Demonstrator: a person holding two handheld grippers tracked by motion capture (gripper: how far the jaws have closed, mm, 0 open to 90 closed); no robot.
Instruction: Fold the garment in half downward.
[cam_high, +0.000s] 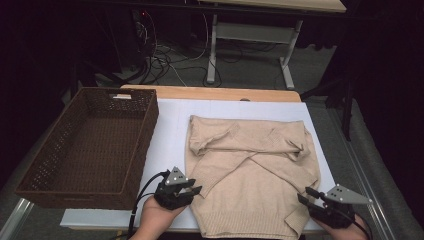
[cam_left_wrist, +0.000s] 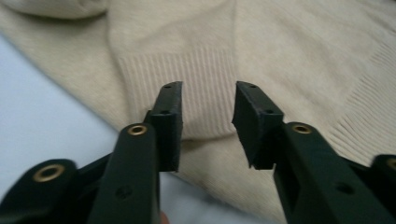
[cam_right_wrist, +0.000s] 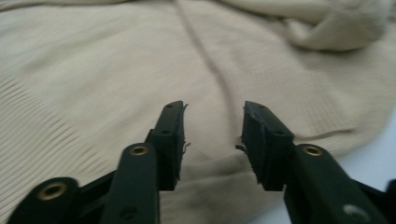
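High view first, and the landmark is the cream sweater (cam_high: 252, 175), spread flat on the white table cover (cam_high: 167, 130) with both sleeves folded across its chest. Nearest to us, at the sweater's near-left hem, the left gripper (cam_high: 196, 190) comes in on a person's hand (cam_high: 156, 216), its tips right at the edge of the knit. Over at the sweater's near-right corner the right gripper (cam_high: 306, 194) sits low, pointing in toward the ribbed hem where a bit of cloth is turned up.

Left gripper view now: the left gripper (cam_left_wrist: 207, 105) has its jaws standing apart, a clear gap between the pads, with a ribbed sleeve cuff (cam_left_wrist: 187, 88) lying just beyond and below that gap. Nothing is pinched; the pads are off the cloth.

Right gripper view: the right gripper (cam_right_wrist: 213, 123) shows the same story, jaws parted with a moderate gap, frayed pads hovering over the sweater's body, nothing held between them. A fold line runs away up the knit just ahead of the tips.

Further out, left of the sweater, a brown woven basket (cam_high: 35, 175) sits partly on the cover. Beyond the sweater's collar end, the wooden table edge (cam_high: 220, 93) runs across, then cables (cam_high: 160, 60) on the floor
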